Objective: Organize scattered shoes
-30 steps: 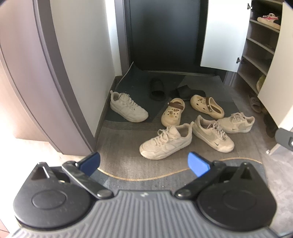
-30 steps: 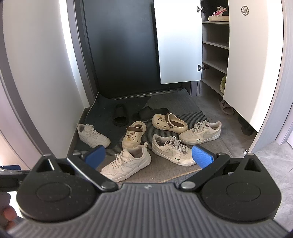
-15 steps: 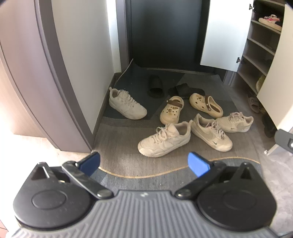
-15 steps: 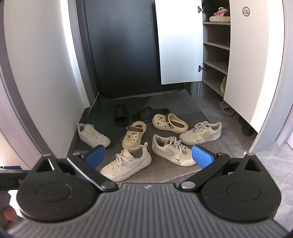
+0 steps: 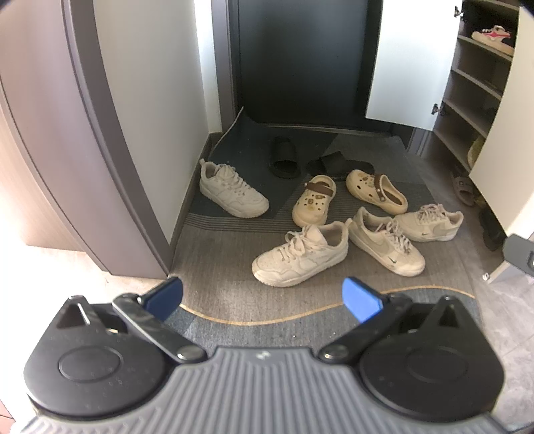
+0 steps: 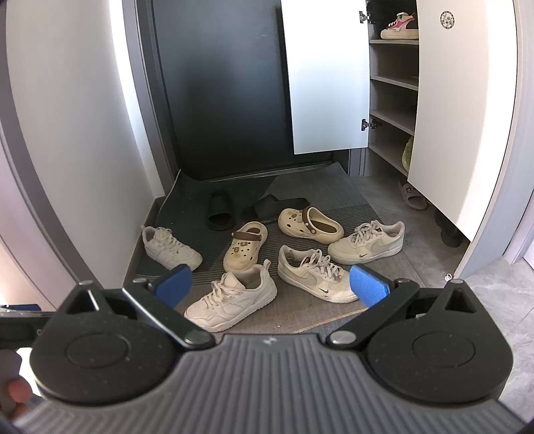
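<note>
Shoes lie scattered on the entry mat point(image 5: 220, 263). Nearest is a white chunky sneaker point(image 5: 300, 255) point(image 6: 232, 297); its mate point(image 5: 232, 192) point(image 6: 170, 248) sits by the left wall. Two cream low sneakers point(image 5: 387, 247) point(image 5: 430, 223) point(image 6: 315, 273) point(image 6: 367, 242) lie to the right, two beige clogs point(image 5: 313, 203) point(image 5: 377, 190) point(image 6: 245, 245) point(image 6: 310, 225) behind them, and two black slides point(image 5: 283, 155) point(image 5: 337, 163) point(image 6: 220, 210) farthest back. My left gripper point(image 5: 262, 297) and right gripper point(image 6: 272, 285) both hang open above the floor, short of the shoes and holding nothing.
An open shoe cabinet point(image 6: 393, 86) stands at the right with white doors point(image 6: 328, 76) swung out; a pink-and-white shoe point(image 6: 398, 28) rests on its top shelf. A brown slipper point(image 6: 412, 197) lies under it. A dark door point(image 5: 300, 60) closes the back; walls flank the left.
Both grippers have drawn back or tilted slightly, so the shoes sit a little higher in the left view. No shoe has moved and both grippers stay open.
</note>
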`<state>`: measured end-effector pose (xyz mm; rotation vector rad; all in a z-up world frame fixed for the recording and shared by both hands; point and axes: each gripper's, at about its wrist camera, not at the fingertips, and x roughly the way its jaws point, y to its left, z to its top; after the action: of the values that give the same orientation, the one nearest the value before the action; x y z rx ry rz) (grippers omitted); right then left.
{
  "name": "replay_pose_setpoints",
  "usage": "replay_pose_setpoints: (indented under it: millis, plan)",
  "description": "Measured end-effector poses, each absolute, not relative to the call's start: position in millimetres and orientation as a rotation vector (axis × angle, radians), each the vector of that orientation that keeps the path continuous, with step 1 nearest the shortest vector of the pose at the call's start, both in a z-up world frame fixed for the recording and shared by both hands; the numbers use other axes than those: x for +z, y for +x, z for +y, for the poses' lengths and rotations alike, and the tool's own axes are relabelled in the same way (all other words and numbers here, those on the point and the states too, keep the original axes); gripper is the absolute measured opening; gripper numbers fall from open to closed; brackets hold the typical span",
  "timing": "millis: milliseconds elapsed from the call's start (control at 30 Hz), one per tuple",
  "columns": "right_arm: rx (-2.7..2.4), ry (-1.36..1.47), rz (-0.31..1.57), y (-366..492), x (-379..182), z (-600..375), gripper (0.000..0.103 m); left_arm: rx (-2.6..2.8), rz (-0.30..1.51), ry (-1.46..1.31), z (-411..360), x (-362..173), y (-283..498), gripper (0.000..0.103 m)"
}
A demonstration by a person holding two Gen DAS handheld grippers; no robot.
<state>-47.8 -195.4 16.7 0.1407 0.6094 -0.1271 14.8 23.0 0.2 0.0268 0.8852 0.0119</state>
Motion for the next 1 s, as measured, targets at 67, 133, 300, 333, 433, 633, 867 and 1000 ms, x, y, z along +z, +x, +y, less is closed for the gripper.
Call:
replay_pose_setpoints:
  millis: [67,133,300,333,433,633,867,1000]
  plan:
    - [-0.127,0.141,0.610,-47.6,16.3,-195.4,0.103,0.011,0.885,0.026,23.1,0.3,14.4,0.103]
    - [-0.127,0.141,0.609,-47.5,16.5,-195.1,0.103,0.011,0.884,0.027,23.9,0.4,14.9,0.103]
    - [-0.126,0.144,0.612,-45.5,17.7,-197.8,0.103,0.013,0.884,0.028,22.9,0.5,13.5,0.103]
    - [-0.126,0.144,0.611,-45.3,17.6,-197.8,0.103,0.012,0.883,0.028,23.4,0.7,13.6,0.103]
    - [-0.124,0.144,0.611,-46.1,18.4,-198.8,0.103,0.014,0.883,0.029,22.5,0.4,12.9,0.103]
    - [-0.128,0.145,0.611,-45.2,18.7,-199.0,0.103,0.017,0.881,0.023,24.2,0.5,12.5,0.103]
    - [-0.128,0.149,0.609,-44.6,18.6,-198.9,0.103,0.019,0.884,0.021,25.0,1.1,14.6,0.103]
    - [-0.123,0.148,0.607,-47.0,18.2,-198.3,0.103,-0.012,0.864,0.000,26.3,3.5,11.4,0.103]
